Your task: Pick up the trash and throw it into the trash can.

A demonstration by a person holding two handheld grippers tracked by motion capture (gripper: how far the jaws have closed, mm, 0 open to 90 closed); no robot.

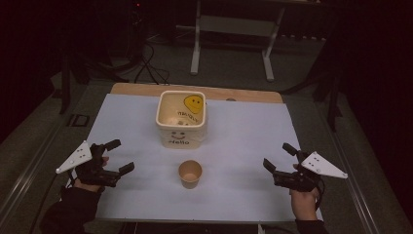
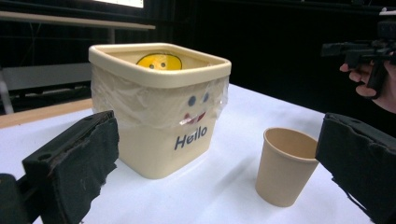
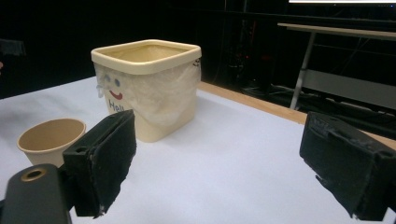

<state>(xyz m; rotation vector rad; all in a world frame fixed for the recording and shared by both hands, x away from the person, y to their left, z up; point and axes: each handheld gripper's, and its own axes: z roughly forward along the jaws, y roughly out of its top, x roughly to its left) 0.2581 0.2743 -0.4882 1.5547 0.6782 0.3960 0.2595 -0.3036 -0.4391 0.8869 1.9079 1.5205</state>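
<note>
A cream square bin with a plastic liner, a smiley face and the word "Hello" stands in the middle of the table. A tan paper cup stands upright just in front of it, empty. My left gripper hovers open at the table's left front, nothing between its jaws. My right gripper is open at the right front, likewise holding nothing. In the left gripper view the bin and cup lie ahead between the jaws. The right gripper view has the bin ahead and the cup to the left.
A white sheet covers the wooden table. A yellow smiley sticker shows inside the bin. Beyond the table stand a metal frame and cables on a dark floor.
</note>
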